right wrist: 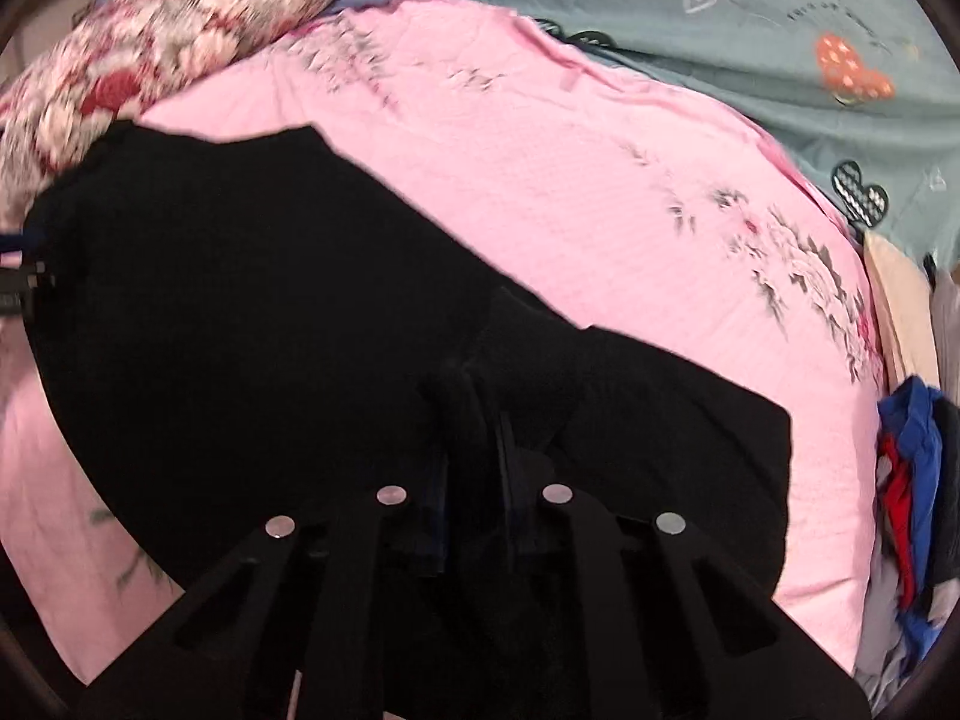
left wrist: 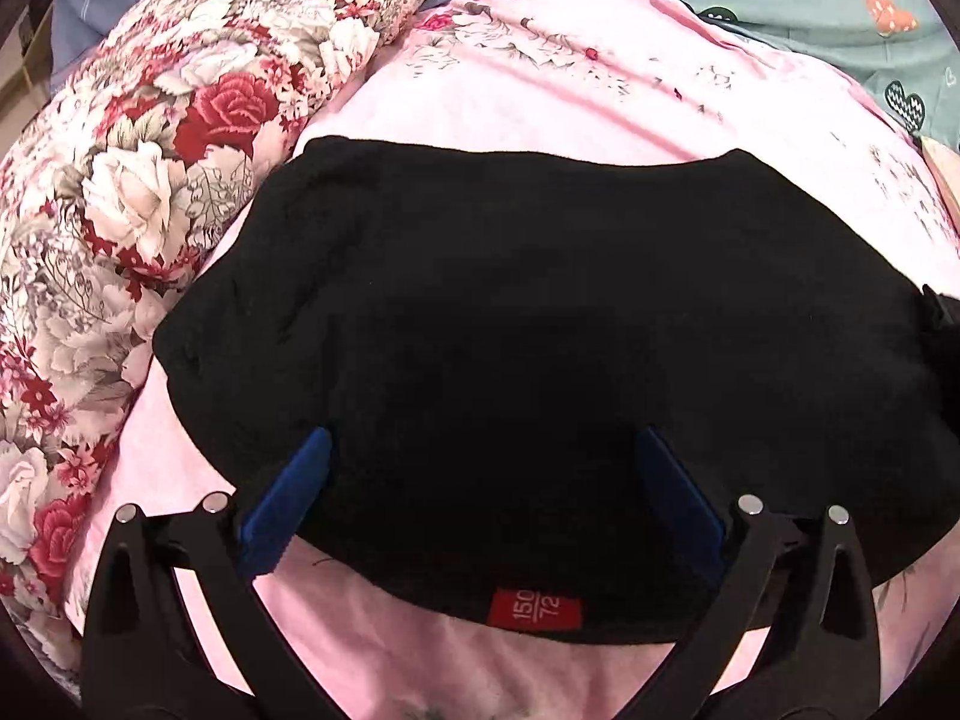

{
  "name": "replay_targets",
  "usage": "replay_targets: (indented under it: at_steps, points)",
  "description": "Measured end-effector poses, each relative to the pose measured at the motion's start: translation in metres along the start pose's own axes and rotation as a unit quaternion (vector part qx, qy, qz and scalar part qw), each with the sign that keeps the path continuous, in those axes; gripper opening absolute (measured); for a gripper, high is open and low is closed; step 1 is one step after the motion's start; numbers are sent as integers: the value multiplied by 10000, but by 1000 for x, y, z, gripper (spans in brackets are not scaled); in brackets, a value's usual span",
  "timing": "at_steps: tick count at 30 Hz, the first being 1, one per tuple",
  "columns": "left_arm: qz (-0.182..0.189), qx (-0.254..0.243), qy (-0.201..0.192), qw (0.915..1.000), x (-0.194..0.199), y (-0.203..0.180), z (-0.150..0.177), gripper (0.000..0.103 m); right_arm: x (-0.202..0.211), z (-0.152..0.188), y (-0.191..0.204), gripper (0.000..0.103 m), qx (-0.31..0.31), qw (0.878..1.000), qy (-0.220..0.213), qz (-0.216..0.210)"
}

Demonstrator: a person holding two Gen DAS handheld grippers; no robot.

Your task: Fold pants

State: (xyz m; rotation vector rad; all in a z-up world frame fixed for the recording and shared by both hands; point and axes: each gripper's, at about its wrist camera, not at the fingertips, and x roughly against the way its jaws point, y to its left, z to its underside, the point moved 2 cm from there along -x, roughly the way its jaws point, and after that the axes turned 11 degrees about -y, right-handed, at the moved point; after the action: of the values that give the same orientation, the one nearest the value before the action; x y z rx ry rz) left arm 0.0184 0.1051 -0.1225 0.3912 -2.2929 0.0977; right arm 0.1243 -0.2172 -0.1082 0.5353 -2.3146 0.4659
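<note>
The black pants lie folded in a broad flat shape on a pink flowered sheet. A red size tag shows at their near edge. My left gripper is open, its blue fingers spread wide over the near edge of the pants. In the right wrist view the pants spread to the left. My right gripper is shut on a bunched fold of the pants at their right end. The view is blurred.
A red and white flowered pillow lies along the left. A grey-green quilt with hearts lies beyond the sheet. Several clothes in blue and red are piled at the right edge.
</note>
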Motion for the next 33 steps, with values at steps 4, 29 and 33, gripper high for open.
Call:
replay_targets:
  at_steps: [4,29,33]
  points:
    - [-13,9,-11,10000,2,-1,2,101,23,-20,-12,12,-474,9977,-440,-206]
    - [-10,70,-46,10000,2,0,2,101,36,-25,-48,47,-2037,9734,-654,-824]
    - [-15,69,-37,10000,1,1,2,101,6,-5,-99,30,-2748,9595,-223,-585]
